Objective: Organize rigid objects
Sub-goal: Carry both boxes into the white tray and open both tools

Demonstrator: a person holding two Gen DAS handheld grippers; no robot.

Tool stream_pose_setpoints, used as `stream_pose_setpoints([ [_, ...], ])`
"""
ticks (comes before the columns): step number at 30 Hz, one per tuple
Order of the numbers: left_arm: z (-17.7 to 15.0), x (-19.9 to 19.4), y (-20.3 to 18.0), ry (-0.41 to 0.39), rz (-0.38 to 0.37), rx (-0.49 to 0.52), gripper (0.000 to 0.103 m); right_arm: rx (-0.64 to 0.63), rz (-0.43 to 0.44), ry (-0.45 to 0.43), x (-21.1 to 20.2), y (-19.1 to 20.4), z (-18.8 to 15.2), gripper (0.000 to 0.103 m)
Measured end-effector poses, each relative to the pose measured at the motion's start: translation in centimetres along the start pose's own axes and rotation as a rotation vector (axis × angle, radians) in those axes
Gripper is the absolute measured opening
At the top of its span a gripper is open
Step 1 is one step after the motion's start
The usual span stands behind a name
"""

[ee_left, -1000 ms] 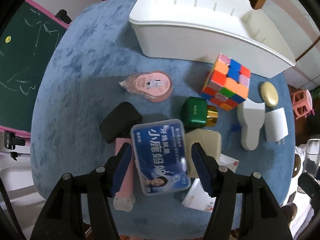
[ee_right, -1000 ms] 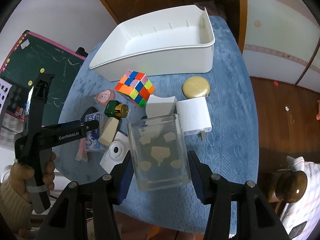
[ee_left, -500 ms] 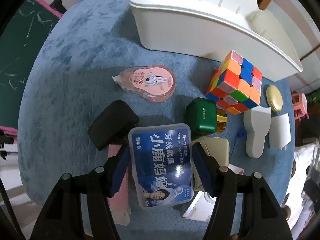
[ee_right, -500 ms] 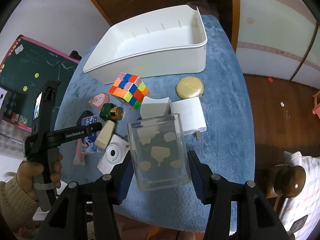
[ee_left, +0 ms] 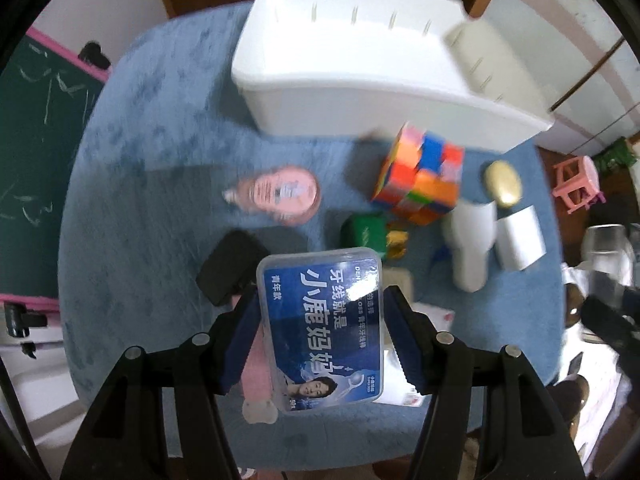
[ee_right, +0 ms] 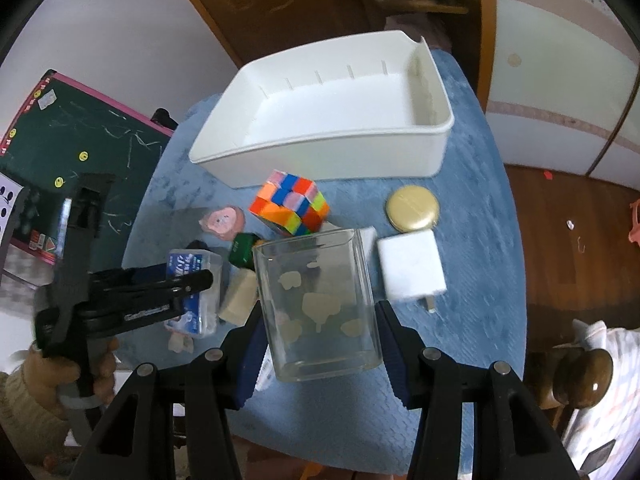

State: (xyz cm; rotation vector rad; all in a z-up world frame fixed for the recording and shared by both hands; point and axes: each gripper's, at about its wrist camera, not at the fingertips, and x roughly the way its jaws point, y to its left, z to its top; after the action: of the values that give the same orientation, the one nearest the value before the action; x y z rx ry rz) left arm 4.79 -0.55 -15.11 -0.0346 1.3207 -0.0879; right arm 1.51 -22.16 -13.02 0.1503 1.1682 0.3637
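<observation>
Two black grippers with blue pads each gripped a load: the left gripper [ee_left: 320, 336] clamped a glossy blue-labelled floss box [ee_left: 320, 328] of clear plastic, held flat between its pads; the right gripper [ee_right: 320, 344] squeezed a square clear glass jar [ee_right: 316, 304] bearing pale motifs. Beyond them lay a multicoloured puzzle cube [ee_right: 290, 208], a round gold compact [ee_right: 413, 208] and a white charger block [ee_right: 412, 270]. Farther off stood an open white plastic bin [ee_right: 320, 160] on the blue textured tablecloth [ee_right: 480, 240], a green chalkboard [ee_right: 80, 128] alongside.
</observation>
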Motion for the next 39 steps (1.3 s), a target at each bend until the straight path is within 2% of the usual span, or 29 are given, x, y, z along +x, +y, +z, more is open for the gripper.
stream_pose_setpoints([
  [5,3.1,-4.6,-0.6,-0.094,-0.036,0.039,0.065,-0.018,0.003,-0.035,-0.5,1.2,2.9,0.053],
  [9,7.4,-7.5,-1.4,-0.181,-0.067,0.073,0.065,-0.019,-0.013,-0.078,-0.7,1.7,6.6,0.053],
  [16,14.2,-6.2,-1.7,-0.234,-0.072,0.132,0.065,0.052,-0.050,-0.120,0.5,0.9,13.2,0.053],
  [21,17.7,-2.4,-2.3,-0.206,-0.074,0.168,0.065,0.129,-0.095,-0.099,4.0,-0.5,16.9,0.053],
  [24,19.4,0.3,-2.5,-0.175,-0.068,0.189,0.065,0.156,-0.123,-0.065,6.6,-1.2,18.1,0.053],
  [31,21.2,6.4,-2.0,-0.067,-0.035,0.214,0.066,0.192,-0.188,0.038,12.4,-1.8,18.7,0.054],
  [33,21.4,7.7,-1.6,-0.030,-0.047,0.199,0.067,0.202,-0.183,0.056,13.4,-1.7,18.5,0.058],
  [35,21.5,8.3,-1.1,-0.004,-0.047,0.190,0.071,0.205,-0.195,0.051,13.6,-1.6,18.3,0.067],
  [39,21.5,8.7,0.1,0.049,-0.111,0.164,0.074,0.228,-0.214,0.038,13.2,-1.3,17.5,0.073],
])
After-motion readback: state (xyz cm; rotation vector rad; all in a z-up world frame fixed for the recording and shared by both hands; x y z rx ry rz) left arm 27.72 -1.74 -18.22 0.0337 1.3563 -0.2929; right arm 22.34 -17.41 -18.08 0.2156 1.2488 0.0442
